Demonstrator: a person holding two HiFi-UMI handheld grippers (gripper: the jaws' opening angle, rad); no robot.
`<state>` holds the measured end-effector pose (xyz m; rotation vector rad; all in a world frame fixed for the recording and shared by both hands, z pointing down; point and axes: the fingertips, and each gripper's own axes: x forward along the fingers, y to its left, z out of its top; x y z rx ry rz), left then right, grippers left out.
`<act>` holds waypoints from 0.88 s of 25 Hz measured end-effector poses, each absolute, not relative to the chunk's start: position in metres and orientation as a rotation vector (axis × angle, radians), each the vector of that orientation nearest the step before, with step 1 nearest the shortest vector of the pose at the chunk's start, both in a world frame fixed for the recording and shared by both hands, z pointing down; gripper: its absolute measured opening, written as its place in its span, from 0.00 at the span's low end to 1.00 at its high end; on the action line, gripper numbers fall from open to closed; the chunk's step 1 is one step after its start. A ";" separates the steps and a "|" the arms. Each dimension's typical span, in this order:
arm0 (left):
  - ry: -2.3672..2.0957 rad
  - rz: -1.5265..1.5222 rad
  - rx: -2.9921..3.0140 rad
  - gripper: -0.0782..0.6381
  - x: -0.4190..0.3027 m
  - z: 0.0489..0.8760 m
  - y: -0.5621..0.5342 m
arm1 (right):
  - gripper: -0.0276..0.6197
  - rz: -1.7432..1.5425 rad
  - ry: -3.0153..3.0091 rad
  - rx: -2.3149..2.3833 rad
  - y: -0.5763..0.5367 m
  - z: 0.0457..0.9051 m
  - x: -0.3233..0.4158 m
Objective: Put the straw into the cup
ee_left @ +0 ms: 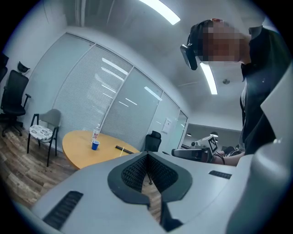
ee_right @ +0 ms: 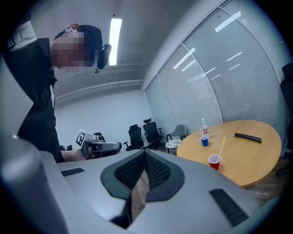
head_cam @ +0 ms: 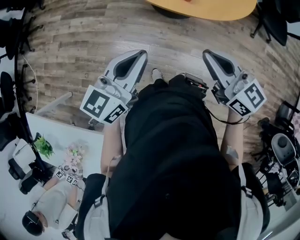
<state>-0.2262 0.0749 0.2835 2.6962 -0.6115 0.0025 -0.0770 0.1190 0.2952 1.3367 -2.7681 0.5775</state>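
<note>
A red cup stands on the round yellow table at the right of the right gripper view. A pale yellow straw leans out of it. Well short of the table, my right gripper is shut with nothing in it. My left gripper is also shut and empty, and in its view the red cup is hidden. In the head view both grippers, left and right, are held out in front of the person's body, above the wooden floor. The table's edge lies ahead of them.
On the table also stand a blue cup, a clear bottle and a black bar-shaped object. A grey chair stands left of the table, with black office chairs around it. A white desk is at the person's left.
</note>
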 end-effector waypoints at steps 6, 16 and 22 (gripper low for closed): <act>-0.521 0.008 2.720 0.12 -0.205 0.275 0.086 | 0.07 0.528 -2.749 1.370 0.140 0.285 -0.069; -0.422 0.044 2.743 0.12 -0.181 0.273 0.110 | 0.07 0.497 -2.752 1.466 0.156 0.274 -0.053; -0.421 0.048 2.739 0.12 -0.180 0.277 0.113 | 0.07 0.489 -2.749 1.489 0.161 0.274 -0.049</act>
